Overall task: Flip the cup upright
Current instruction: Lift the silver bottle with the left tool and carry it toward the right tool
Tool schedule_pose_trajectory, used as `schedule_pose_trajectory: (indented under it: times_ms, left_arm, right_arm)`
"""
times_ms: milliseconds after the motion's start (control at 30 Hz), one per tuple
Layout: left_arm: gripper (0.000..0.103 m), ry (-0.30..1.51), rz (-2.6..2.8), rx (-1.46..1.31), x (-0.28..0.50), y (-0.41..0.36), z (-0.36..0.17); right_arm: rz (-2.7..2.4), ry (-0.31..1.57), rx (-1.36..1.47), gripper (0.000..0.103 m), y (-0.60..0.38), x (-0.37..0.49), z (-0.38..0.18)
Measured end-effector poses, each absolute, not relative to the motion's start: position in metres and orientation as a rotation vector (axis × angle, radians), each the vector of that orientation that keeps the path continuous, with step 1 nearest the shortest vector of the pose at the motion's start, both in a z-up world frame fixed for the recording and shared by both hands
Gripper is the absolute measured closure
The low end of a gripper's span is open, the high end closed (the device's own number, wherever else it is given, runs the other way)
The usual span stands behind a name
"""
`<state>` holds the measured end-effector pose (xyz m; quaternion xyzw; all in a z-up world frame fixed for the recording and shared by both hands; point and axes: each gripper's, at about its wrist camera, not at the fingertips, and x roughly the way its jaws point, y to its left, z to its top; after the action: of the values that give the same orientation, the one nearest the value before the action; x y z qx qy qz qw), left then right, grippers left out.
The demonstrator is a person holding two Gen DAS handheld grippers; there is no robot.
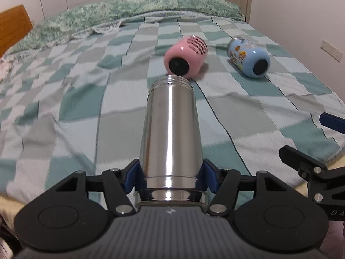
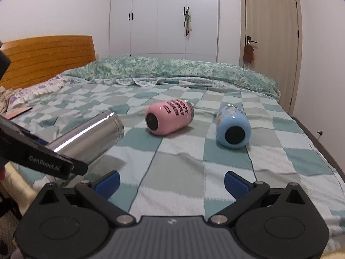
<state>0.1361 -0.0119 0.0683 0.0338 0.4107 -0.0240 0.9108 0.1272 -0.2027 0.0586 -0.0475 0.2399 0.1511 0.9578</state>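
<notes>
Checkered bedspread (image 2: 183,161) fills both views. At frame centre, the left gripper (image 1: 171,172) pinches the steel cup (image 1: 171,129), lifted and tilted. Pink cup (image 2: 169,117) and blue cup (image 2: 234,127) lie sideways. Right gripper (image 2: 171,180) hovers, jaws spread.

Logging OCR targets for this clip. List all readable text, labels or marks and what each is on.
"GenRobot.AI": side of the left gripper, right wrist view.
"HAPPY HAPPY AGAIN", approximate, seen tilted: pink cup.
"DA", cut off at the frame edge: right gripper body, left wrist view.
Blue cup: cartoon print only, any lettering too blurred.
Steel cup: no text visible.
</notes>
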Motion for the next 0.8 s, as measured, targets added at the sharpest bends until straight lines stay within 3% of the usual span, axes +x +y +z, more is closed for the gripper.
schedule_pose_trajectory:
  times_ms: [400, 467, 500, 533, 800]
  left_arm:
    - [0.039, 0.861, -0.038, 0.079, 0.133, -0.018, 0.052]
    - [0.03, 0.848, -0.04, 0.085, 0.131, -0.016, 0.055]
    - [0.012, 0.834, -0.044, 0.082, 0.13, -0.015, 0.058]
    - [0.0, 0.814, -0.048, 0.078, 0.127, -0.012, 0.062]
    - [0.0, 0.724, -0.051, 0.047, 0.114, 0.019, 0.09]
  right_arm:
    - [0.276, 0.521, -0.123, 0.0, -0.206, 0.111, 0.057]
    - [0.274, 0.52, -0.125, 0.0, -0.206, 0.112, 0.058]
    - [0.274, 0.518, -0.127, 0.0, -0.205, 0.112, 0.059]
    - [0.272, 0.516, -0.128, 0.0, -0.205, 0.112, 0.06]
    - [0.258, 0.468, -0.129, 0.0, -0.201, 0.112, 0.083]
